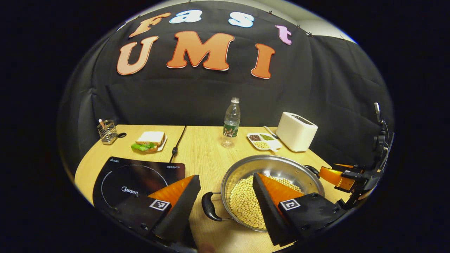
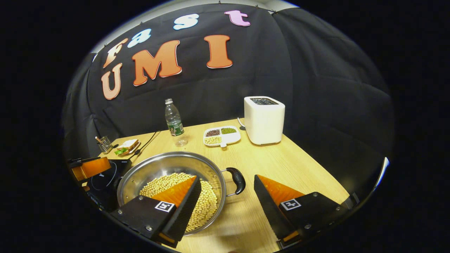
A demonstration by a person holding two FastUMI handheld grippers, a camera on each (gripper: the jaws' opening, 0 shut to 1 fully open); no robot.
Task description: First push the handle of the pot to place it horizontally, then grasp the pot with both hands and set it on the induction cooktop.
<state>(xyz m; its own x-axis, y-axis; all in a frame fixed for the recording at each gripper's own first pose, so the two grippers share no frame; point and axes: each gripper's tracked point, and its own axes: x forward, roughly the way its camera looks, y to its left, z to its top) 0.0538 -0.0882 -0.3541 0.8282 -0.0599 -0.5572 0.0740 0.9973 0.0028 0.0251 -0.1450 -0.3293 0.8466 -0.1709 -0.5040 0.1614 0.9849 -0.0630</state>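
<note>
cooktop (image 1: 133,179) at the bench's (image 1: 204,147) left edge. left tongs (image 1: 225,200) wide, astride the pot's (image 1: 270,168) left handle (image 1: 210,207), not touching. pot of beans (image 1: 242,200) just right of cooktop. right tongs (image 2: 226,195) wide, astride the right handle (image 2: 237,180). toaster (image 2: 264,119) at the back right corner.

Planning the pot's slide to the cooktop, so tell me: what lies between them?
Bare wooden tabletop separates the pot from the induction cooktop in the left gripper view; the pot's black handle juts into that gap.
</note>
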